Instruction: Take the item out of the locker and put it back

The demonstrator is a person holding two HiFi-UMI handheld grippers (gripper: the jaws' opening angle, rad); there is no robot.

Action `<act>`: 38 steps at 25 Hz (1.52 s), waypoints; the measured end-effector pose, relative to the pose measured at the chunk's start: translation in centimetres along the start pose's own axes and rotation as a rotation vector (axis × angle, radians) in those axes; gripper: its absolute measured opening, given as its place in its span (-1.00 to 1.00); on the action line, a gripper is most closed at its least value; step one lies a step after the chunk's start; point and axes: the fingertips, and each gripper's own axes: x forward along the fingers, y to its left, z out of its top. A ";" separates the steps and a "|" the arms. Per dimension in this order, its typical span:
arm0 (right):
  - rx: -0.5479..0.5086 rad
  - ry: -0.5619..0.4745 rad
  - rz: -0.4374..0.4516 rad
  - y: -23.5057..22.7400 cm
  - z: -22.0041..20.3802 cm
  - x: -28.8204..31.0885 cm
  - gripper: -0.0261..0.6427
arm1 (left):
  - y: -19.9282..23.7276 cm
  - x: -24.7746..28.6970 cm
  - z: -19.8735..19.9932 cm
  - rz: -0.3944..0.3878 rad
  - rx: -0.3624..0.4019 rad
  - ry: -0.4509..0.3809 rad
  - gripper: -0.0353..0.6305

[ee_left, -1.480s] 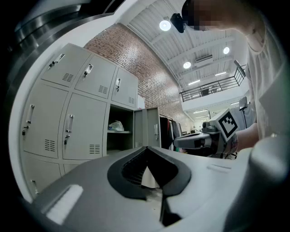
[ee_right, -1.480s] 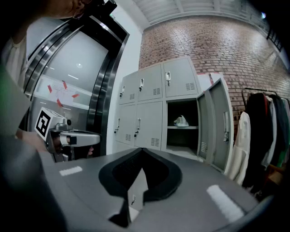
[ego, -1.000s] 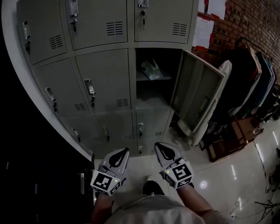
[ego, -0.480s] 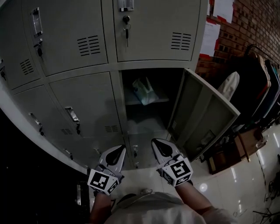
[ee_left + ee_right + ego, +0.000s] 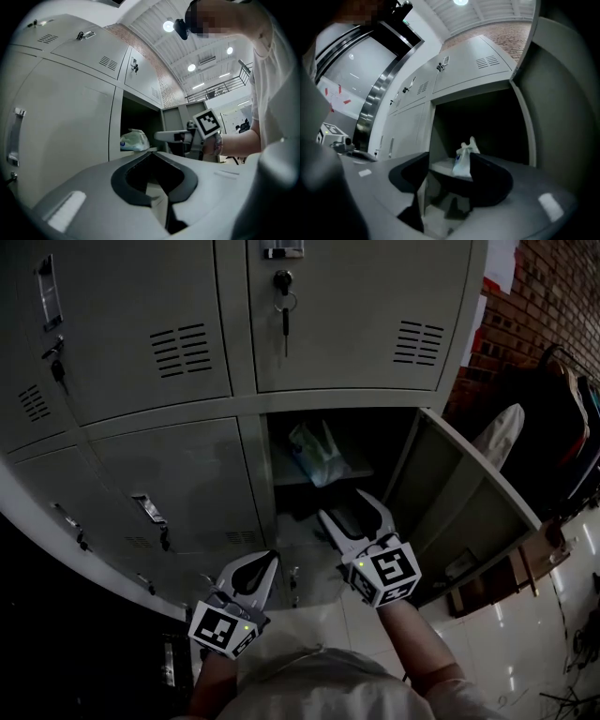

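While the white plastic bag [image 5: 317,451] sits knotted and upright on the shelf [image 5: 298,484] inside the open locker [image 5: 281,442], nothing is touching it. The right hand-held gripper [image 5: 345,507] is nearest: its own view shows the jaws spread wide and empty, with the bag framed between them but farther in, and the tips at the mouth of the compartment. That is the change. Half a second ago this gripper hung low beside the left one with its jaws looking together, and the locker was farther off; now the person stands closer, the right arm has risen toward the opening, and the jaws have parted. The bag lies where it lay before. The left hand-held gripper [image 5: 265,565] hangs low and near, on the left, its jaws together on nothing. The locker door [image 5: 469,507] stands swung out to the right, clear of the reach. I judge this an approach to grasp the bag, though whether it has already been out and back cannot be told.
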 end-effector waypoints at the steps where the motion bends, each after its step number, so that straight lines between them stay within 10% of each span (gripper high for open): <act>1: -0.007 -0.019 0.000 -0.7 0.7 1.2 -0.12 | 0.2 0.1 0.0 -0.003 -0.009 -0.003 -0.89; 10: -0.049 0.089 -0.081 -6.0 0.2 9.2 0.11 | 2.1 0.6 -0.6 -0.011 -0.023 0.004 -0.89; 15: -0.121 0.150 -0.109 -6.3 -1.2 9.5 -0.87 | 2.8 0.2 -1.2 -0.005 0.004 0.027 -0.89; 19: -0.140 0.085 -0.089 -5.6 -0.2 8.4 -0.91 | 3.3 -0.7 -1.3 0.002 -0.010 0.015 -0.89; 38: -0.029 0.038 -0.064 8.2 -4.3 -13.3 -0.91 | -3.8 -8.2 -1.9 -0.003 -0.032 0.040 -0.89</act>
